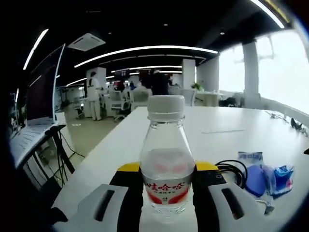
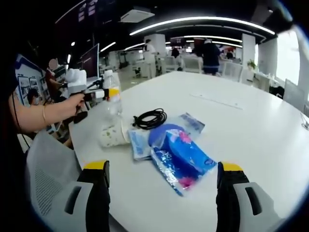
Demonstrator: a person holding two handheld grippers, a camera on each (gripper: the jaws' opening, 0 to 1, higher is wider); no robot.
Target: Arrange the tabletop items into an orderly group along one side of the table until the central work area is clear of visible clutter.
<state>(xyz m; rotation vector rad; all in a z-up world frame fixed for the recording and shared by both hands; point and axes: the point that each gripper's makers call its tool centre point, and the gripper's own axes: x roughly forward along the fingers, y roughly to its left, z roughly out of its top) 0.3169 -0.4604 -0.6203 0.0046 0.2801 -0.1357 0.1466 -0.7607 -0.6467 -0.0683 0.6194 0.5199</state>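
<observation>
Between left claw (image 1: 166, 193) jaws, bottle (image 1: 165, 159) clamped, right claw (image 2: 161, 186) apart, paper cup (image 2: 113, 135) beyond.

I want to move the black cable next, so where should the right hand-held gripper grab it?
Come from above and pinch across the bundled loops of the cable. It lies flat and coiled on the table, beside the blue packets.

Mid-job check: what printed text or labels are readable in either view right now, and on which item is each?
"娃哈哈", white characters on the red band of the water bottle label, held between the left gripper jaws.
Blue snack packets: there is print, but it is too blurred to read.
Paper cup lying on its side: pattern only, nothing legible.
Small blue packets beside the black cable: too small to read.
</observation>
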